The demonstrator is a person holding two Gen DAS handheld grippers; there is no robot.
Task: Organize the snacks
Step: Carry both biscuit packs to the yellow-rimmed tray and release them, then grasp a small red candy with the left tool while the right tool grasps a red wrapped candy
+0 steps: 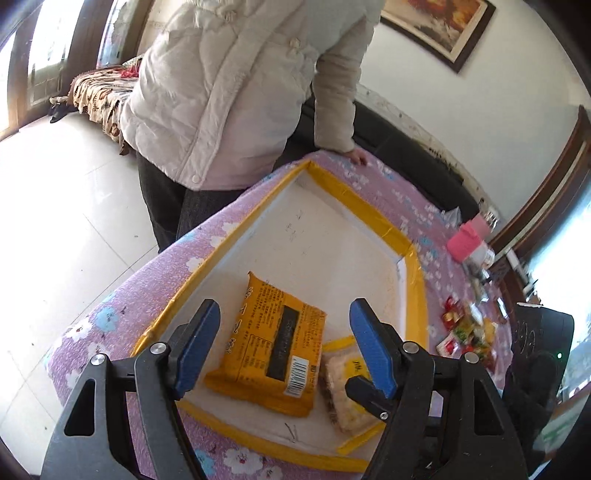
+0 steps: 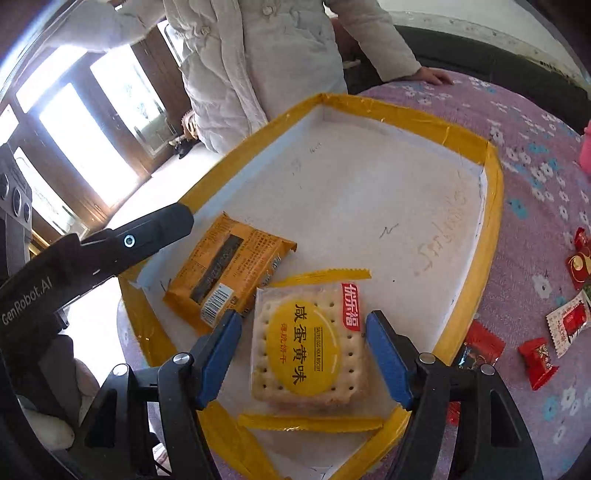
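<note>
A purple flowered tablecloth (image 2: pixel 524 177) covers the table, and on it sits a shallow white tray (image 2: pixel 369 177) edged in yellow tape. Inside the tray, near its front corner, a clear-wrapped biscuit pack (image 2: pixel 308 350) lies flat, touching an orange snack packet (image 2: pixel 225 269) beside it. The right gripper (image 2: pixel 303 349) hovers over the biscuit pack, jaws spread and empty. The left gripper (image 1: pixel 284 343) hangs above the orange packet, jaws likewise spread. Red wrapped candies (image 2: pixel 535 358) lie scattered on the cloth outside the tray. A person in a white padded jacket (image 1: pixel 221 92) stands at the far edge.

Bright windows (image 2: pixel 81 147) light a white tiled floor (image 1: pixel 55 192), framed painting (image 1: pixel 439 26) on white wall (image 1: pixel 509 92).
</note>
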